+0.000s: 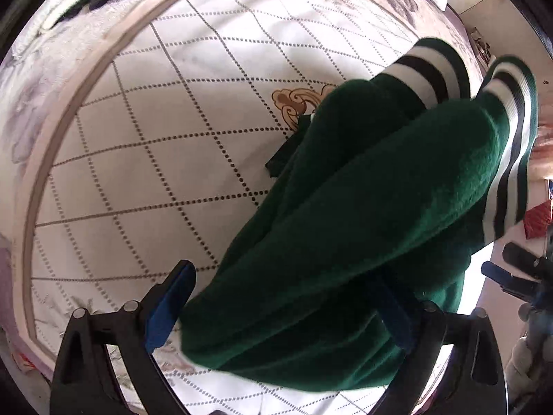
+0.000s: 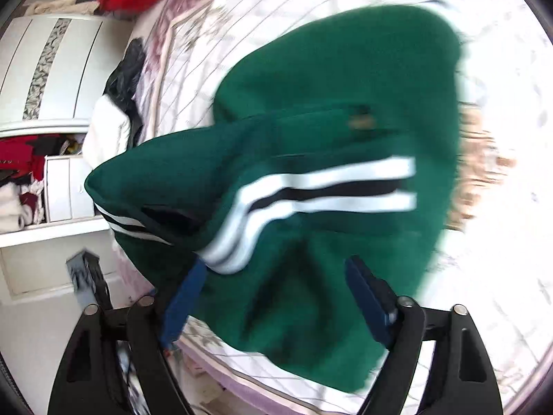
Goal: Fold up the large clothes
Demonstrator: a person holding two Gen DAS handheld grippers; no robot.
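Left tongs (image 1: 276,314) spread around the dark green fleece garment with white and black striped cuffs (image 1: 363,214), bunched on the quilted white bed (image 1: 155,173). Right tongs (image 2: 276,297) spread, garment between. Best pinched at an edge, then drawn flat.

A bright bed with a white grid-quilted cover (image 1: 145,145) stands beside white cabinets (image 2: 52,69) holding piled clothes.
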